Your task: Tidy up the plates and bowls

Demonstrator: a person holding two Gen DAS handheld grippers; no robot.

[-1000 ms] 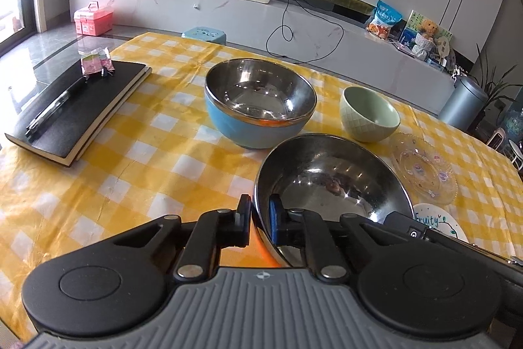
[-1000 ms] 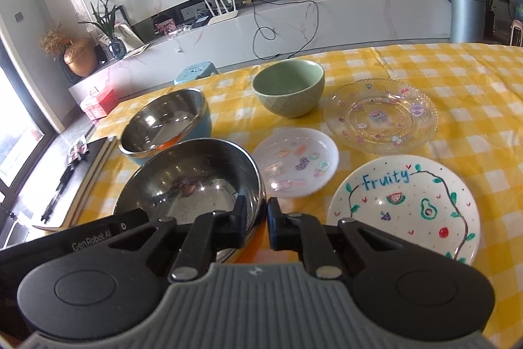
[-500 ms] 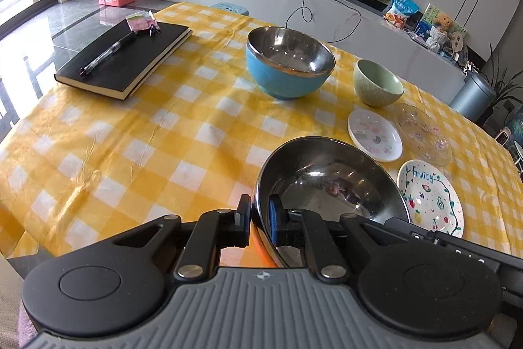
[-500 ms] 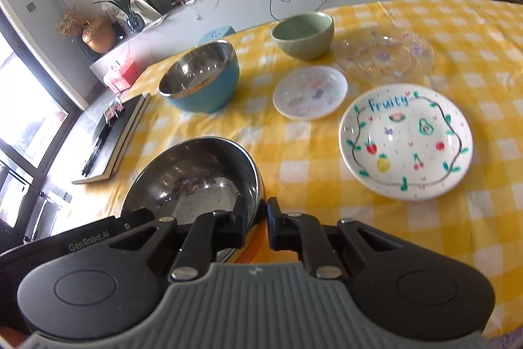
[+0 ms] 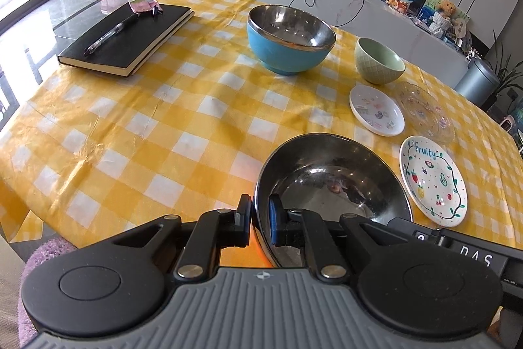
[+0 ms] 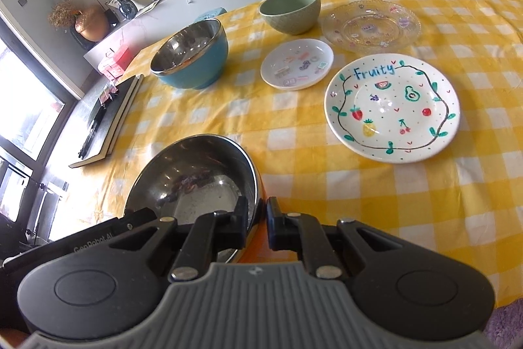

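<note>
Both grippers, left (image 5: 260, 219) and right (image 6: 258, 221), pinching shiny round steel bowl (image 5: 330, 185) rim, glossy blue bowl (image 5: 289, 41) far, painted plate (image 6: 392, 107) right, checked cloth (image 5: 163, 120) beneath.

Your grippers' bodies hide the near rim of the steel bowl (image 5: 330, 175); the small plate's (image 6: 296, 63) stickers are too small to read.

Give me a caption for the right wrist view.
Right claw and left claw pinch the steel bowl's rim over the yellow checked table.
</note>
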